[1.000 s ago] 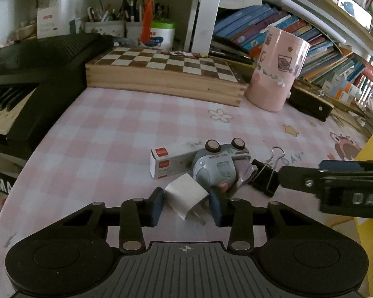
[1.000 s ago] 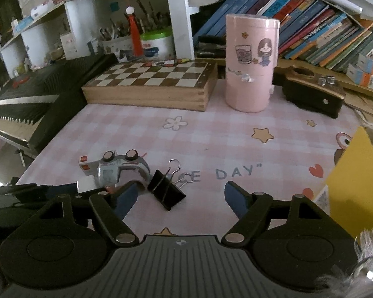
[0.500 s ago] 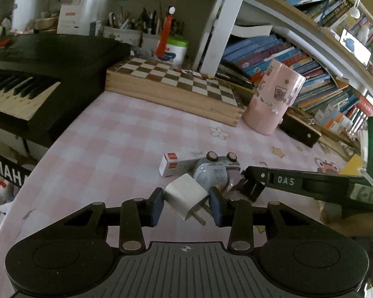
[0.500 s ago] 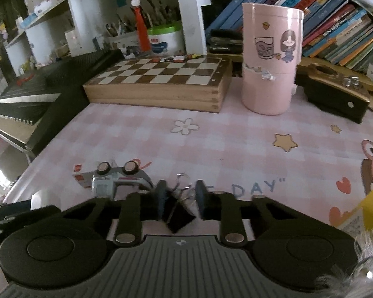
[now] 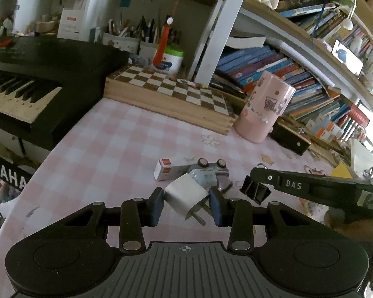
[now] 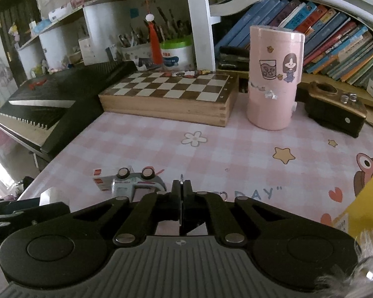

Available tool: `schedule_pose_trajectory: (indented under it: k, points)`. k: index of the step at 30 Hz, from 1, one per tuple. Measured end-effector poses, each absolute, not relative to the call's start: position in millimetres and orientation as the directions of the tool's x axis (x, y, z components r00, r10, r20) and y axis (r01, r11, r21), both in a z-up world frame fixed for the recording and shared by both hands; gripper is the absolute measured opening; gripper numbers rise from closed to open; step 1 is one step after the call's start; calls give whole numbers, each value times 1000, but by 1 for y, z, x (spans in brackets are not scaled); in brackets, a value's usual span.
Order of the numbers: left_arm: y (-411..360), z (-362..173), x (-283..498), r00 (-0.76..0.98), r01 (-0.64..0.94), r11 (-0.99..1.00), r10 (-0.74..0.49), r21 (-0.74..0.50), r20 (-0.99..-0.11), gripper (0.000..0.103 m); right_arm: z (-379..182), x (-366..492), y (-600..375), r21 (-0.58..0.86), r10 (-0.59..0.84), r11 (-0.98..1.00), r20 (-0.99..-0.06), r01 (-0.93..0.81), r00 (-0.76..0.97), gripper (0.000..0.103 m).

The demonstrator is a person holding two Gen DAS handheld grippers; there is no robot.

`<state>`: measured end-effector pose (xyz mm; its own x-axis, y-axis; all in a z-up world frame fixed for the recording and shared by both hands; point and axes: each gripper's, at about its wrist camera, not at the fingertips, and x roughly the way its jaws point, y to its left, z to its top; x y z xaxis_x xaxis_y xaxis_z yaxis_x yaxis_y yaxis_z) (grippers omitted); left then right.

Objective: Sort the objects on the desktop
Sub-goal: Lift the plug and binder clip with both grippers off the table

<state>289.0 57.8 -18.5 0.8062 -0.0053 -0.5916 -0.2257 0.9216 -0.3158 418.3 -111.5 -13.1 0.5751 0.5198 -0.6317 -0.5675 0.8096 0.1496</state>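
A: Two claws in view, status?
B: Left claw (image 5: 186, 204) clamped on white charger plug (image 5: 187, 197), held tilted, prongs down-right, clear of the desk (image 5: 107, 149).
A: Right?
B: Right claw (image 6: 182, 193) jaws just closed, pinching black binder clip (image 5: 256, 191) by its wire handles, clip just beside toy car (image 5: 209, 173) & small white box (image 5: 165, 171).

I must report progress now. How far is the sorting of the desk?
Nothing looks sorted yet. In hand: the left gripper holds the white charger plug; the right gripper has just closed on the black binder clip. Left on the desk: the toy car and small white box.
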Motion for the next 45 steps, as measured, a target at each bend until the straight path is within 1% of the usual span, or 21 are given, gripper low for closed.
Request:
schedule_pose_trajectory:
  k: [10, 22, 34, 45]
  points:
    - [52, -5, 271, 828, -199, 921, -26, -336, -561, 38, 11, 385, -131, 154, 542, 801, -598, -579, 591, 2]
    - [36, 9, 251, 853, -134, 926, -74, -354, -517, 38, 24, 342, -150, 135, 557, 784, -584, -605, 591, 2]
    - [36, 21, 217, 858, -34, 933, -157, -358, -489, 39, 29, 294, -156, 125, 508, 825, -594, -552, 624, 2]
    - [40, 21, 181, 850, 37, 930, -222, -367, -477, 39, 31, 243, -152, 114, 470, 852, -597, -511, 650, 2]
